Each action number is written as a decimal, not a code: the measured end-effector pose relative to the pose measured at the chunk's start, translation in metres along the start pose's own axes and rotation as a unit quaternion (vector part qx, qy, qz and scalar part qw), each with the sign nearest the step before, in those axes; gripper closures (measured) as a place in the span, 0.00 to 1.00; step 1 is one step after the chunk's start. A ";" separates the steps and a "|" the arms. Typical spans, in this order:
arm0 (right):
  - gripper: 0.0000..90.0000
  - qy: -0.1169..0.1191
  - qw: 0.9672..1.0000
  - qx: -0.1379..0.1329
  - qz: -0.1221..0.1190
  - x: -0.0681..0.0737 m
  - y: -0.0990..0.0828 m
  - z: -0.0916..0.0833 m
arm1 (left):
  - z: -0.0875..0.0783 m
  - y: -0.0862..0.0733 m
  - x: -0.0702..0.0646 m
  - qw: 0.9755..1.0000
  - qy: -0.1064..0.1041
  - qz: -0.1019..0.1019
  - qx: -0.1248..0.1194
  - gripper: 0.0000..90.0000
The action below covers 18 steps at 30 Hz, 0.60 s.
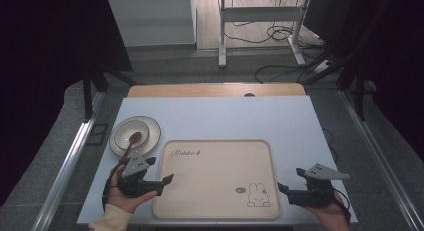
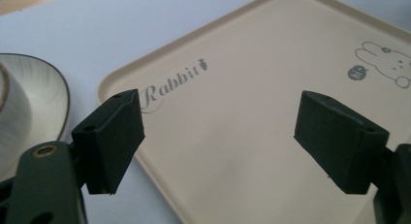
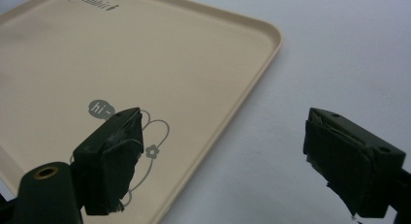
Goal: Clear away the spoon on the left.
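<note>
bowl [image 1: 125,133] on plate [image 1: 154,129], table [image 1: 225,118] left | wooden spoon [image 1: 132,142] in bowl | cables [image 1: 280,33] on floor

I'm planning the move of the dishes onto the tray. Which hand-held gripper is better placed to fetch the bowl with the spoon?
The left hand-held gripper: it sits open just below the bowl and spoon, by the tray's left edge. The right hand-held gripper waits across the tray.

A table [image 1: 215,116] with a pale blue top is seen at the centre of the frame, a wooden strip showing along its upper edge. A beige tray [image 1: 215,178] is laid at lower centre, and a plate [image 1: 152,133] at centre left, just beside the tray's upper left corner.
</note>
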State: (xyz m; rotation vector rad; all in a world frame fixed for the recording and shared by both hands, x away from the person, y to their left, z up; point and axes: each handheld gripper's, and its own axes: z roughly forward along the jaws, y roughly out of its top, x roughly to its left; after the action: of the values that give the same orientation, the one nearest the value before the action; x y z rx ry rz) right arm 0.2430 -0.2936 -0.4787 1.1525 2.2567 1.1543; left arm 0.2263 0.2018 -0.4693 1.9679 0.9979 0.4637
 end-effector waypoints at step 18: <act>0.16 -0.001 1.000 0.014 -0.005 -0.001 -0.003 0.000 | -0.021 0.009 0.014 0.999 0.030 0.001 -0.018 0.21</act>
State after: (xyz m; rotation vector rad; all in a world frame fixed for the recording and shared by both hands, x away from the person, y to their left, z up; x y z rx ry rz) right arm 0.2423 -0.2955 -0.4810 1.1511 2.2801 1.1210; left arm 0.2255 0.2207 -0.4511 1.9332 1.0182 0.5409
